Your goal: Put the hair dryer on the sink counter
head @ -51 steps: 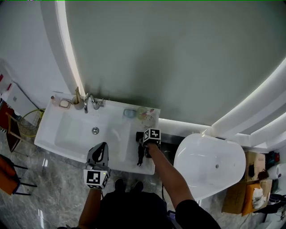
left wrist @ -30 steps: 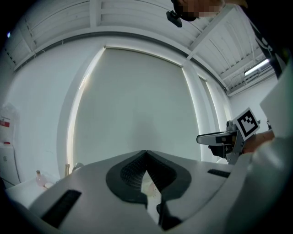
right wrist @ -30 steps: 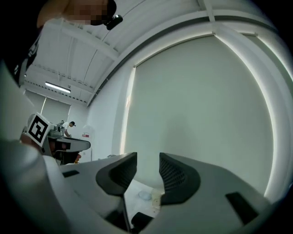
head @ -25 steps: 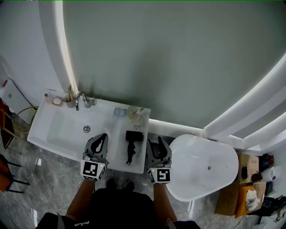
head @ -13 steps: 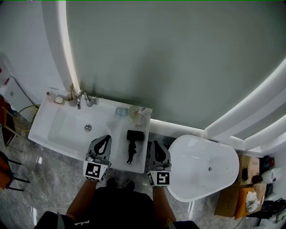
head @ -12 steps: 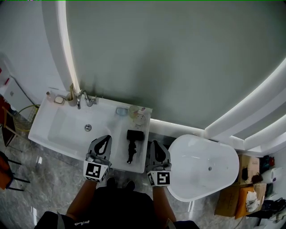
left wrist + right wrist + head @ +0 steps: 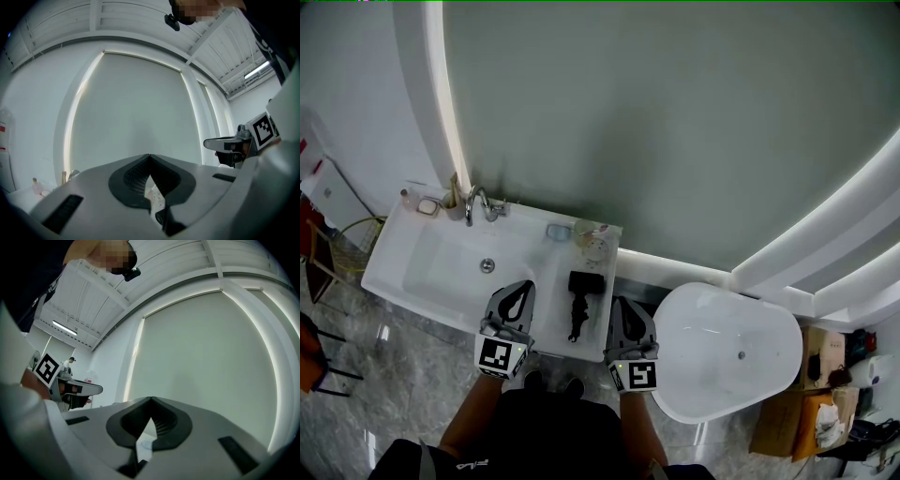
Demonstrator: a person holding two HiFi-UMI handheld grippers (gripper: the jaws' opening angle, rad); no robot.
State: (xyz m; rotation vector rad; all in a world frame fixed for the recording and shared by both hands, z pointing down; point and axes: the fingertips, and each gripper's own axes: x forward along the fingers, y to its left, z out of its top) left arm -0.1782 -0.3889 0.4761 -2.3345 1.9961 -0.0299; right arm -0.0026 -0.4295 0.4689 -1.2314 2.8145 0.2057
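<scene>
The black hair dryer (image 7: 579, 303) lies free on the white sink counter (image 7: 551, 281), to the right of the basin, with its handle toward me. My left gripper (image 7: 518, 291) hovers at the counter's front edge, to the left of the dryer. Its jaws meet with nothing between them, as the left gripper view (image 7: 150, 157) confirms. My right gripper (image 7: 620, 307) is level with it on the dryer's other side, over the counter's right end. It is shut and empty too, as the right gripper view (image 7: 151, 400) shows. Neither gripper touches the dryer.
The basin (image 7: 455, 272) with its faucet (image 7: 474, 202) fills the counter's left part. A cup (image 7: 594, 240) and a soap dish (image 7: 558, 232) stand behind the dryer. A white oval fixture (image 7: 727, 347) sits just to the right. Cardboard boxes (image 7: 806, 427) lie on the floor at far right.
Two seconds ago my right gripper reached out over the dryer on the counter. It has since drawn back to the front edge, leaving the dryer lying there. The left gripper has stayed put.
</scene>
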